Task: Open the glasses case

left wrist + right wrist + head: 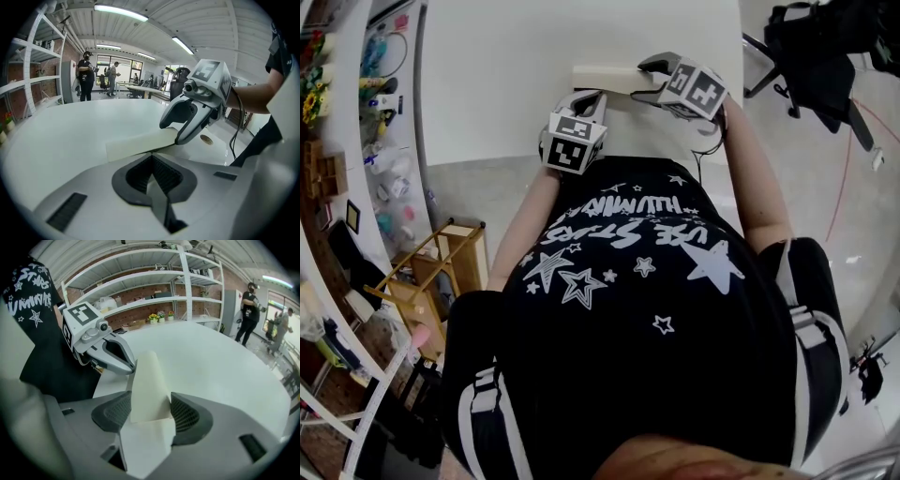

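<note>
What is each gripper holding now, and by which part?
The right gripper holds the cream glasses case by one end. The left gripper has shut jaws at its long edge; a hold there cannot be told.

A white table is seen across the upper middle of the head view, and a black star-printed T-shirt is shown below it. A wooden stand is set on the floor at the left of that frame, a black office chair is placed at the upper right, and a red cable is laid below it. Across the top of the right gripper view, white shelves are backed by a brick wall, and yellow flowers are kept there. A person in black is seen standing at the upper left of the left gripper view, under ceiling strip lights.
</note>
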